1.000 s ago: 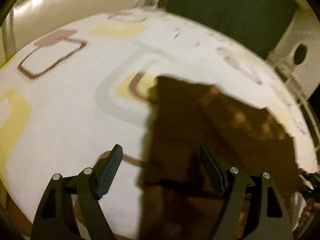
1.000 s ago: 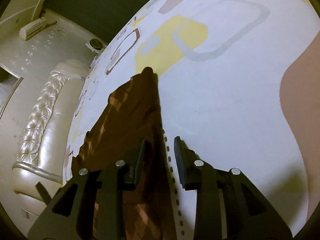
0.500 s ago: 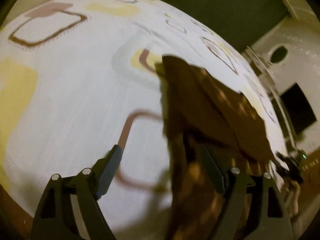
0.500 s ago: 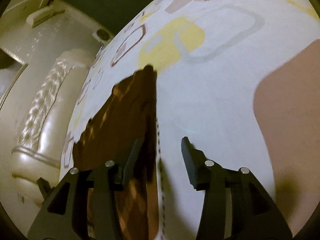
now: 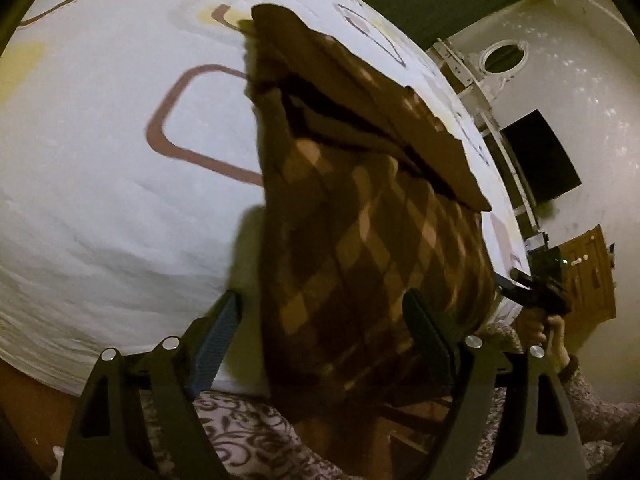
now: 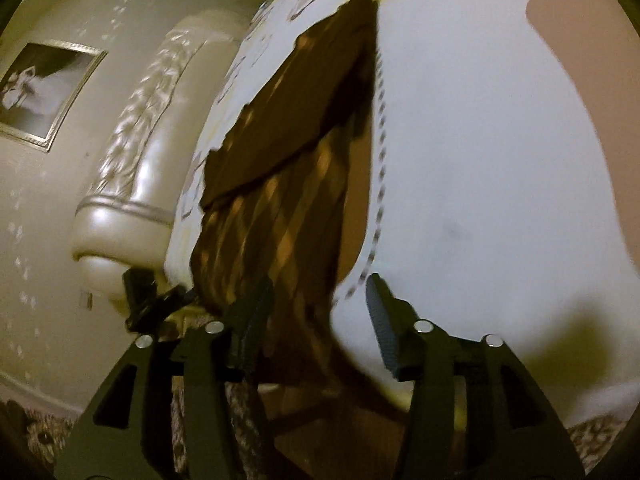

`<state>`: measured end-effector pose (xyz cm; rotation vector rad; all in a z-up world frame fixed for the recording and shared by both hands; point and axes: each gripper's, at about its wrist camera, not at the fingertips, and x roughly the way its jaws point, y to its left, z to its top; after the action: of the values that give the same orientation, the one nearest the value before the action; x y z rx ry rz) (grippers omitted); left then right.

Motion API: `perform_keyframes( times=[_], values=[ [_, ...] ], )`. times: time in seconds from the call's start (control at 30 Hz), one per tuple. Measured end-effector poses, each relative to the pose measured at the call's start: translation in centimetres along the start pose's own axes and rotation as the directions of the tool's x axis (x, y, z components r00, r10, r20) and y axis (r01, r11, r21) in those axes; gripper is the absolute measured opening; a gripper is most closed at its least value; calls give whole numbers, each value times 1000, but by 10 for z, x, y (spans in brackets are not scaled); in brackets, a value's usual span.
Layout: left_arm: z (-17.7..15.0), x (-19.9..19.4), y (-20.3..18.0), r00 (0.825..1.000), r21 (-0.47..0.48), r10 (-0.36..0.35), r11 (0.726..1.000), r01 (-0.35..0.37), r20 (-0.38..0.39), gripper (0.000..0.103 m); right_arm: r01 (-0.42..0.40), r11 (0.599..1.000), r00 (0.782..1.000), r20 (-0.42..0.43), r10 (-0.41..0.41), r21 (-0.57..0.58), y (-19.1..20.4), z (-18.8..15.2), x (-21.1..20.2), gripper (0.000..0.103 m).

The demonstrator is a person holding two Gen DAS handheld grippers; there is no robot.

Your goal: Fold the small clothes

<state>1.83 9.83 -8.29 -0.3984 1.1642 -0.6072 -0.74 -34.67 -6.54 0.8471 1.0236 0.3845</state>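
Overhanging bed edge (image 5: 120,368), brown checked cloth (image 5: 360,240), open bedspread left.

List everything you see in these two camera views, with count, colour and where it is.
garment: one, dark brown with tan diamonds, part-folded at the bed's edge
bedspread: one, white with yellow, brown and grey shapes, under the garment
headboard: one, cream, padded, left in the right view
framed picture: one, grey, on the wall
oval mirror: one, white frame, beyond the bed
wooden door: one, brown, far right
left gripper: black, jaws opening, garment between them
right gripper: black, jaws opening, garment between them
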Motion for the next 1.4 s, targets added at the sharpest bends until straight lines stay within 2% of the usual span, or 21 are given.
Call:
perform_keyframes(
  times=[0.13, 0.23, 0.37, 0.47, 0.5, 0.6, 0.73, 0.8, 0.83, 0.93, 0.97, 1.0, 1.07, 1.17, 1.3, 1.4],
  values=[
    [-2, 11, -10, 1000, -2, -11, 1000, 11, -12, 83, -9, 1000, 1000, -27, 8, -26, 5, -16, 1, 52],
    [-6, 21, -16, 998, -15, -42, 999, 41, -49, 83, -18, 999, 999, -52, 16, -31, 6, -22, 8, 52],
    [-13, 32, -30, 996, 37, 20, 999, -17, -82, 83, -29, 999, 997, -66, 26, -40, 5, -22, 14, 54],
    [-15, 37, -38, 995, 62, 44, 997, -38, -94, 66, -46, 998, 995, -90, 42, -38, 6, -22, 17, 54],
    [-16, 39, -38, 993, 64, 70, 996, -65, -90, 60, -43, 998, 994, -98, 39, -45, 6, -24, 18, 54],
    [-16, 38, -36, 992, 42, 95, 995, -91, -85, 49, -25, 997, 990, -137, 16, -66, 7, -28, 25, 52],
    [-18, 34, -29, 991, 9, 104, 995, -103, -84, 40, 45, 991, 980, -189, -68, -123, 13, -36, 42, 39],
    [-17, 35, -29, 989, 3, 120, 993, -120, -83, 40, 75, 988, 977, -190, -100, -134, 14, -34, 42, 19],
    [-18, 34, -30, 988, 10, 128, 992, -128, -82, 40, 79, 988, 976, -193, -105, -134, 13, -33, 41, 4],
    [-21, 33, -36, 983, 65, 165, 985, -160, -85, 37, 59, 990, 979, -189, -82, -125, 12, -33, 37, 4],
    [-22, 32, -36, 981, 78, 171, 983, -164, -89, 28, 53, 990, 979, -189, -78, -133, 14, -34, 36, 3],
    [-24, 33, -35, 981, 84, 157, 985, -148, -115, 10, 40, 989, 980, -185, -67, -144, 18, -34, 33, 3],
    [-28, 33, -32, 982, 66, 124, 991, -116, -141, 10, 11, 988, 983, -177, -38, -154, 24, -35, 28, 3],
    [-32, 25, -33, 990, 62, 56, 997, -48, -131, 9, -10, 989, 989, -147, -13, -151, 27, -35, 14, 3],
    [-36, 3, -21, 993, 8, -81, 997, 82, -87, 9, -53, 994, 994, -99, 44, -93, 12, -36, -10, 3],
    [-37, -6, -3, 992, -47, -107, 993, 104, -64, 6, -54, 997, 996, -73, 51, -46, -5, -38, -21, 3]
  ],
)
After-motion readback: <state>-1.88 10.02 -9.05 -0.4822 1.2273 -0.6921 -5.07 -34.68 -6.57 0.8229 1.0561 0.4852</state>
